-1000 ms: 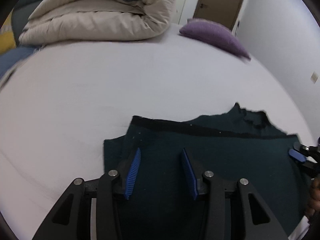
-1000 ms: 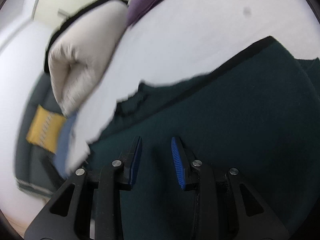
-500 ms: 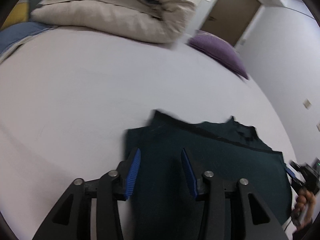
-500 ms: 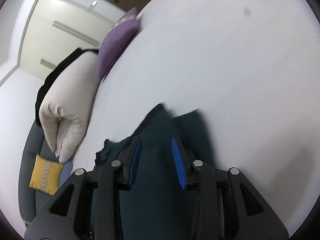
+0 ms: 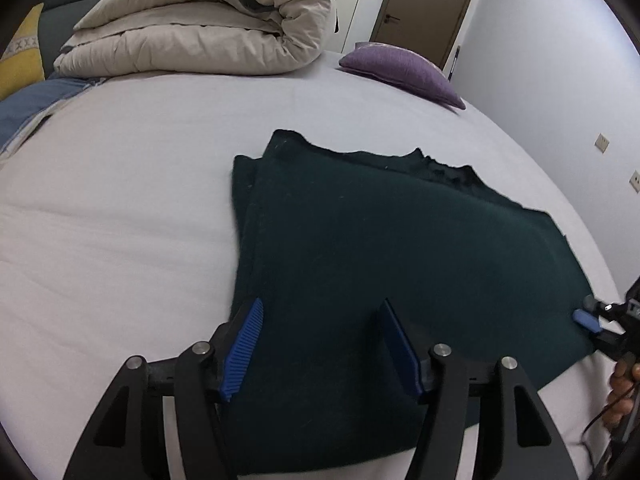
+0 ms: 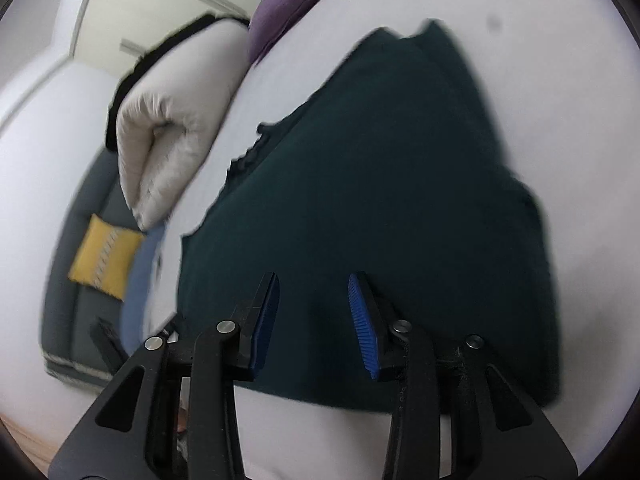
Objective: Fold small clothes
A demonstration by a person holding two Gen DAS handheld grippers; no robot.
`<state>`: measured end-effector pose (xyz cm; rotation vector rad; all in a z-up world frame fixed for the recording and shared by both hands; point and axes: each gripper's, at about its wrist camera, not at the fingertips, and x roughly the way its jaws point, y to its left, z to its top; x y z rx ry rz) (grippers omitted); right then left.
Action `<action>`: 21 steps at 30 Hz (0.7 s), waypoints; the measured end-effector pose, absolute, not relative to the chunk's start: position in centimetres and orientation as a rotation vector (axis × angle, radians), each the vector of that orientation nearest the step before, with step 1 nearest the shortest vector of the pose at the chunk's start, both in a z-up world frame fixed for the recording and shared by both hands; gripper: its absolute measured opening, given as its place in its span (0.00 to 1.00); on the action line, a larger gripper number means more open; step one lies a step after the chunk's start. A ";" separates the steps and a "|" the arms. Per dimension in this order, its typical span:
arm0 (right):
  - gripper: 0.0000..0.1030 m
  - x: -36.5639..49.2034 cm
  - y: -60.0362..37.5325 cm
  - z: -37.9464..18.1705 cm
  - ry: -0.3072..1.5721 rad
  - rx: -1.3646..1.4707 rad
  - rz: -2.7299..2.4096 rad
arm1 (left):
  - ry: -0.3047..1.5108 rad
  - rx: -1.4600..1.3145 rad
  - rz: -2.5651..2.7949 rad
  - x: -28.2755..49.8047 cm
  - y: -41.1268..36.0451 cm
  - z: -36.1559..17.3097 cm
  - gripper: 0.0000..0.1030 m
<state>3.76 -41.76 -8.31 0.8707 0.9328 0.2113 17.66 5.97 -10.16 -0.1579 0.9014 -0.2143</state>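
While the dark green garment (image 5: 400, 264) lies folded flat on the white bed (image 5: 120, 208), nearer us than the rolled beige duvet (image 5: 208, 28), the left gripper (image 5: 320, 344) hangs above its near edge, jaws just widened, nothing between. The right gripper (image 6: 314, 320), jaws apart and empty, has just been opening too.

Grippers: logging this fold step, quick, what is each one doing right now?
Left gripper: open, jaws just widened, holding nothing, above the folded dark green knit garment.
Right gripper: open, holding nothing, over the same garment.
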 end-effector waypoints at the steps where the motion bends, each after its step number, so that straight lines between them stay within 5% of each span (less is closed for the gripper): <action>1: 0.33 2.9 -42.6 -8.1 0.913 0.877 0.193 | 0.902 -0.151 -0.213 17.6 6.1 -10.2 0.62; 6: 0.34 -0.8 -47.0 -7.3 0.865 0.885 0.066 | 0.902 -0.152 -0.206 16.9 6.7 -10.0 0.58; 12: 0.50 -4.0 -51.9 -4.9 0.774 0.940 -0.035 | 0.856 -0.196 -0.201 15.5 6.4 -7.2 0.61; 21: 0.49 3.5 -48.4 -8.2 0.924 0.982 0.019 | 0.930 -0.273 -0.350 18.0 0.3 -8.0 0.66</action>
